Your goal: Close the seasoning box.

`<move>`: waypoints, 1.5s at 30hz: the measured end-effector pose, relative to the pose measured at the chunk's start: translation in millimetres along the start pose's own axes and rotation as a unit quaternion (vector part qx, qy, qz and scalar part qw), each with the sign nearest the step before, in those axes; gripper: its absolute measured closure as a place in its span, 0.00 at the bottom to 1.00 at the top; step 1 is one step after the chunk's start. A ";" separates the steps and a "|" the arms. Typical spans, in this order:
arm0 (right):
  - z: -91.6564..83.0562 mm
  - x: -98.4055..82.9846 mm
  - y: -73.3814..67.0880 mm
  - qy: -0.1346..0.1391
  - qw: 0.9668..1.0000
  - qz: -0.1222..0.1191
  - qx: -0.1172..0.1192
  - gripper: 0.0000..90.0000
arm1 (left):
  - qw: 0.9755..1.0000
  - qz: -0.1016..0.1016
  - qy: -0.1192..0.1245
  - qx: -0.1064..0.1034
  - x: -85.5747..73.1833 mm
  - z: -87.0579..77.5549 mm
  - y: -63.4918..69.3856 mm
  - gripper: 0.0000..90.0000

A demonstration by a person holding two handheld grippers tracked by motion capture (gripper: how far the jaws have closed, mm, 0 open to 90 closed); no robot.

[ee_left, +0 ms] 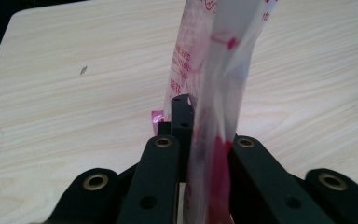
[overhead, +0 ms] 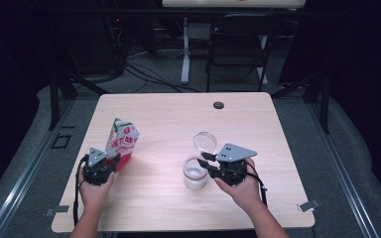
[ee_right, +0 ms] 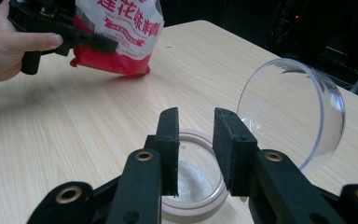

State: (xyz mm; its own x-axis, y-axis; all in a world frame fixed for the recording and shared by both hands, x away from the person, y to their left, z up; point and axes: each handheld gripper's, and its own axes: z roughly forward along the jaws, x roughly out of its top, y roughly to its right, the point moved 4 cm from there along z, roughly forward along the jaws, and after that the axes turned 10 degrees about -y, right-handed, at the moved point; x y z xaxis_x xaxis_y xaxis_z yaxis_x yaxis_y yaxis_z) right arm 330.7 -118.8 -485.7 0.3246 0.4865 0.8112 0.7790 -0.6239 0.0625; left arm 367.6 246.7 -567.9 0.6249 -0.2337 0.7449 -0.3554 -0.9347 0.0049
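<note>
A red and white bag of seasoning (overhead: 122,140) stands tilted on the left of the wooden table (overhead: 168,111). My left gripper (overhead: 110,161) is shut on the bag's (ee_left: 223,60) near edge; in the left gripper view the thin plastic is pinched between the black jaws (ee_left: 209,128). A glass jar (overhead: 195,174) with white powder in its bottom stands at centre right, and its clear round lid (overhead: 205,141) is swung up. My right gripper (overhead: 202,157) hovers over the jar's mouth (ee_right: 191,186), jaws (ee_right: 196,126) apart with nothing between them. The lid (ee_right: 291,114) stands to their right, the bag (ee_right: 121,32) farther off.
A small black round cap (overhead: 219,105) is set in the table near its far edge. Behind the table stand a dark folding chair (overhead: 238,44) and a white desk leg (overhead: 185,49). Bare wood lies between the bag and the jar.
</note>
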 end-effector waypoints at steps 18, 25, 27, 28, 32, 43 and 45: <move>-3.0 -2.8 2.1 0.003 1.000 0.004 0.001 0.78 | 0.999 -0.023 0.003 -0.022 -6.9 -7.4 1.0 0.59; -3.9 -2.9 1.8 0.005 1.000 0.005 -0.002 0.76 | 0.999 -0.023 0.019 -0.037 -5.7 -10.6 6.1 0.47; -4.1 -3.0 2.4 0.005 1.000 0.006 -0.004 0.75 | 0.999 -0.021 0.019 -0.038 -4.9 -11.8 7.5 0.47; -4.4 -3.0 2.6 0.007 1.000 0.008 -0.004 0.74 | 0.999 -0.021 0.023 -0.040 -4.3 -12.4 8.3 0.47; -5.3 -3.7 4.3 0.009 1.000 0.015 -0.004 0.71 | 0.998 -0.021 0.026 -0.050 -1.3 -15.8 11.9 0.45; -11.7 -2.9 8.9 0.018 0.999 0.033 0.003 0.66 | 0.997 -0.002 0.031 -0.076 2.9 -25.4 33.5 0.33; -13.3 -2.9 10.5 0.021 0.999 0.036 0.002 0.66 | 0.996 0.001 0.026 -0.081 2.5 -25.1 38.7 0.33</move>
State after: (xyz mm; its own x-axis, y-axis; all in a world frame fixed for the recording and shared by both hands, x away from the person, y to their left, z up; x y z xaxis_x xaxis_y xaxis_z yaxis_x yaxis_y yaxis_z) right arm 330.8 -134.9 -479.6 0.3567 0.4138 0.8376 0.7564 -0.6542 0.0011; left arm 338.0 216.7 -549.1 0.5878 -0.2178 0.7791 -0.4679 -0.8772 0.1078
